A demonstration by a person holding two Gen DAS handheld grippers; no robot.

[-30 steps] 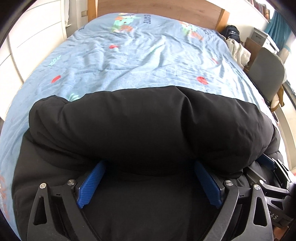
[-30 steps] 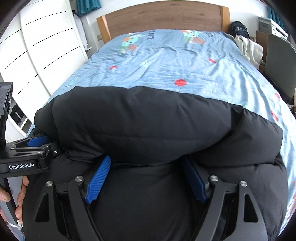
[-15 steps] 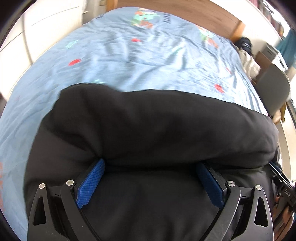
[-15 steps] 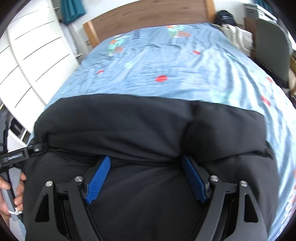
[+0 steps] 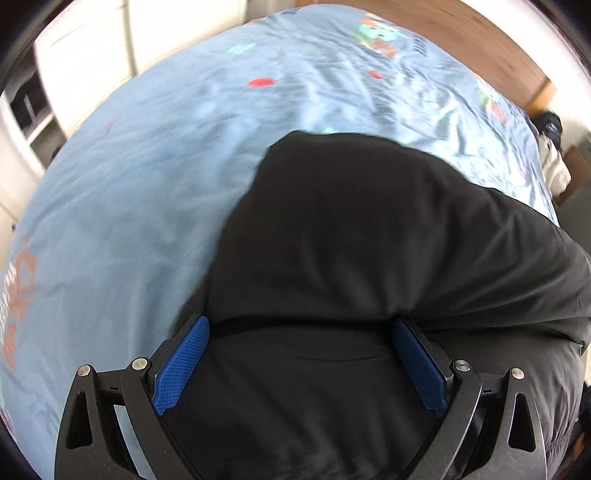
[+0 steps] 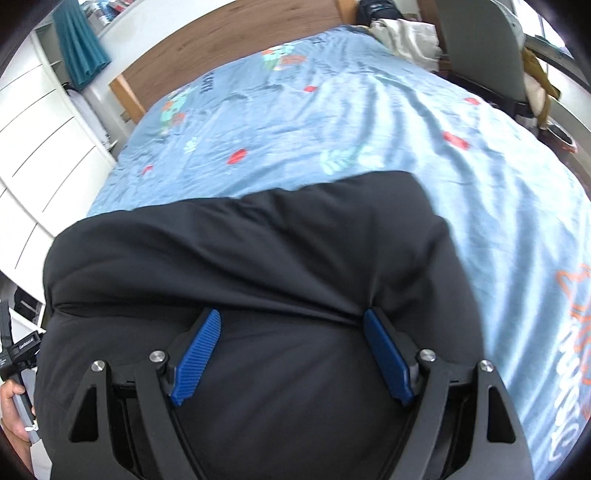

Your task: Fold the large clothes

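A bulky black padded garment lies folded over on itself on the blue bed cover. My left gripper is open, its blue pads spread wide over the garment's near layer, under the rolled upper fold. In the right wrist view the same garment fills the lower half. My right gripper is open too, its pads resting on the black fabric at the fold line. Neither pair of pads pinches cloth.
The bed has a wooden headboard at the far end. White drawers stand to the left. A grey chair and a beige bag are at the right. A hand holding the left gripper's body shows at the left edge.
Both grippers swung outward, left view turning left and right view turning right, so more bed cover shows beside the garment. The garment's upper fold looks flatter. Both jaws stay open.
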